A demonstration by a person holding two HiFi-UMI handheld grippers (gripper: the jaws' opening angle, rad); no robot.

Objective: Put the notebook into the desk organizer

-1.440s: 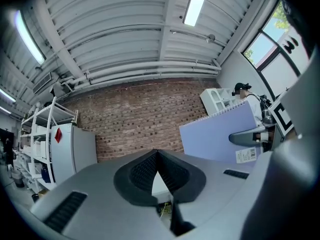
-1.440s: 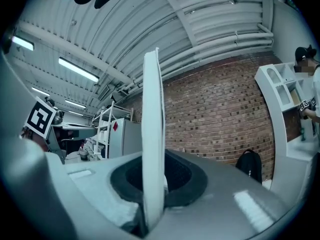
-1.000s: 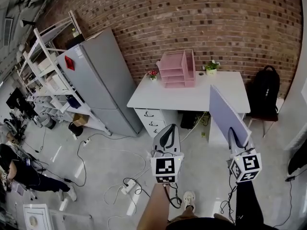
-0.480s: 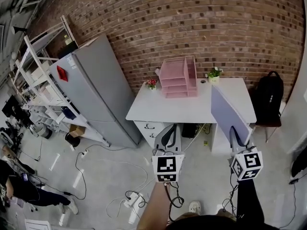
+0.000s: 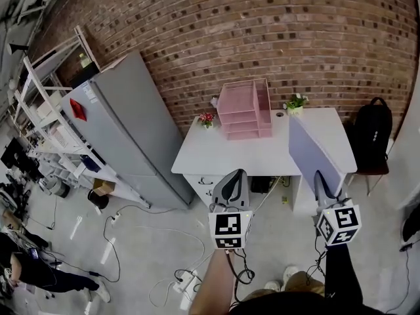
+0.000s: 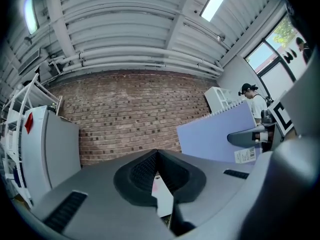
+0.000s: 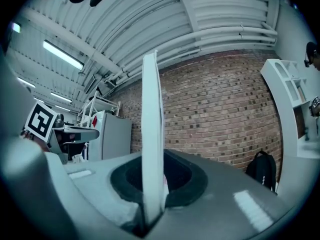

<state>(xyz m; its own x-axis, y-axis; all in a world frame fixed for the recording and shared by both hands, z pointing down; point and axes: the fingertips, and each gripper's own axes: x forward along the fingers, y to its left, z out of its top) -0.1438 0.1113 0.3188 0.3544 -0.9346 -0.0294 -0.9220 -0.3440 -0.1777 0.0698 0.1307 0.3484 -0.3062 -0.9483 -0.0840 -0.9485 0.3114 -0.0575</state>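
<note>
Carry step: the right gripper point(image 5: 325, 186) is clamped on the lower edge of the lilac spiral notebook point(image 5: 314, 152), held upright short of the white desk point(image 5: 223, 153). The left gripper point(image 5: 231, 184) is closed and empty. The pink desk organizer point(image 5: 244, 108) stands at the desk's back edge. Next move, as judged: reach over the desk and line the notebook up with a slot. Against the earlier frame, the desk sits nearer.

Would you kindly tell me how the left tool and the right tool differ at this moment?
The right tool grips the notebook, upright on its edge; the left tool holds nothing. The left tool's jaws meet; the right tool's are held apart by the notebook. Both point level toward the desk.
</note>
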